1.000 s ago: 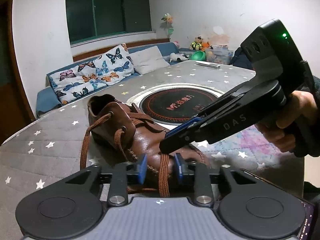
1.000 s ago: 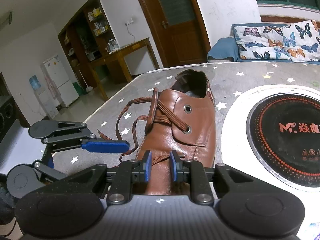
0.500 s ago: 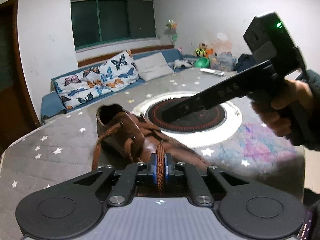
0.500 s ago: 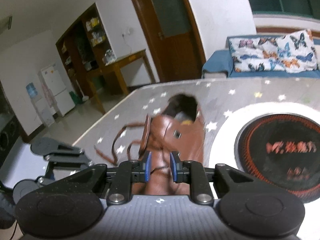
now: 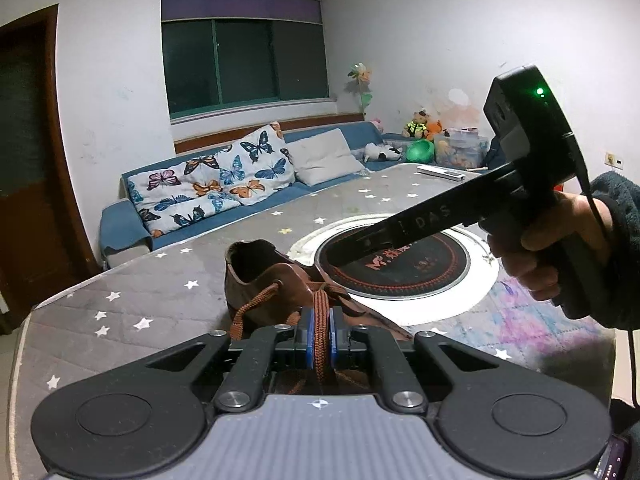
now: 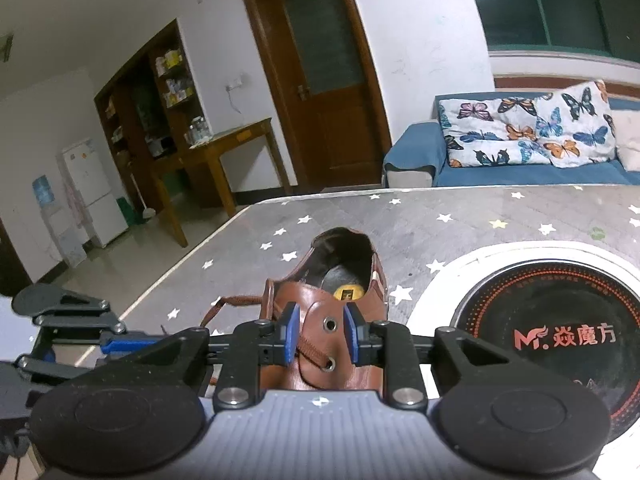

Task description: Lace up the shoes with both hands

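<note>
Brown lace (image 5: 319, 330) pinched tight in left gripper (image 5: 319, 332) jaws. Right gripper (image 6: 319, 334) jaws apart, straddling shoe (image 6: 340, 320) tongue, gripping nothing. Shoe sits on worktop (image 6: 460, 216).

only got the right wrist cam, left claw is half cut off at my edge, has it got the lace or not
Observer: Yes. The left wrist view shows the left claw shut on the brown lace, which runs up from the shoe.
Operator: ok and where's my right claw from over there
Observer: The right claw is raised off the table, its tip just past the shoe, in front of the round cooktop.
</note>
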Demonstrator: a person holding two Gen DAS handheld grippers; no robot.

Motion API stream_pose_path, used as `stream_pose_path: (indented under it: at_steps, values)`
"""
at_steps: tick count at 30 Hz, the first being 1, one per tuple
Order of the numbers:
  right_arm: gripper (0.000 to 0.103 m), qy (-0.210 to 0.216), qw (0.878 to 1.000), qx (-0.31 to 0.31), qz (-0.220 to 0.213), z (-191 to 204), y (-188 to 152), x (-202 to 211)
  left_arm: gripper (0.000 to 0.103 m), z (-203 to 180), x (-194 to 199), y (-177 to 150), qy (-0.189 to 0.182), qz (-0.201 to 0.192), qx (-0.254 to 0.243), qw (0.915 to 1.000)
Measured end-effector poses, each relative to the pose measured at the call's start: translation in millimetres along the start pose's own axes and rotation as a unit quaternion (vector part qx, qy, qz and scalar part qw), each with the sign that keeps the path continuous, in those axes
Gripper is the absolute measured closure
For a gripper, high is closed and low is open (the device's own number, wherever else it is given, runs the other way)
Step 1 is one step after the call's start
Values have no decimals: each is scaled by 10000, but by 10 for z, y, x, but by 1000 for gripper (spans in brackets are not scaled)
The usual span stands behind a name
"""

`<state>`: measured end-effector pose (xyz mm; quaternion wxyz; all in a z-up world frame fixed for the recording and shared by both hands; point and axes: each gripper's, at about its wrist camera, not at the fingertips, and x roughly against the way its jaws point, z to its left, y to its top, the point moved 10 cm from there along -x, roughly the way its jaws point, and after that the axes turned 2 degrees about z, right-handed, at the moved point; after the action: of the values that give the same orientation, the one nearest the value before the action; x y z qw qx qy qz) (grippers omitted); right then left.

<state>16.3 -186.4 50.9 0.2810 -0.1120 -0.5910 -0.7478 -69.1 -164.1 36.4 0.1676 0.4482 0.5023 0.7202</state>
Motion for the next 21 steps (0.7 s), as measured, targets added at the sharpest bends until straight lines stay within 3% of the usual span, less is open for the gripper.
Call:
stream_pose_path:
  at_steps: [4, 9, 13, 17, 19, 21]
  values:
    - [79, 17, 10000, -14, 10, 8, 12, -22, 95, 123, 90, 57, 242, -124, 65, 9996]
    - [76, 59, 9998, 131, 120, 67, -74, 7, 95, 556, 434, 189, 1259, -411, 132, 9911]
    - [75, 81, 9995, 241, 213, 105, -171, 41, 95, 895, 741, 290, 2062, -637, 184, 9763]
    - [74, 166, 9991, 291, 250, 157, -194, 46, 95, 1218, 1071, 385, 2840, -857, 236, 9547]
    - [74, 207, 9989, 322, 272, 186, -206, 47, 95, 1316, 1196, 412, 3056, -940, 271, 9471]
    - [65, 243, 9984, 403, 318, 251, -224, 37, 95, 1386, 1302, 437, 3238, -1015, 276, 9403]
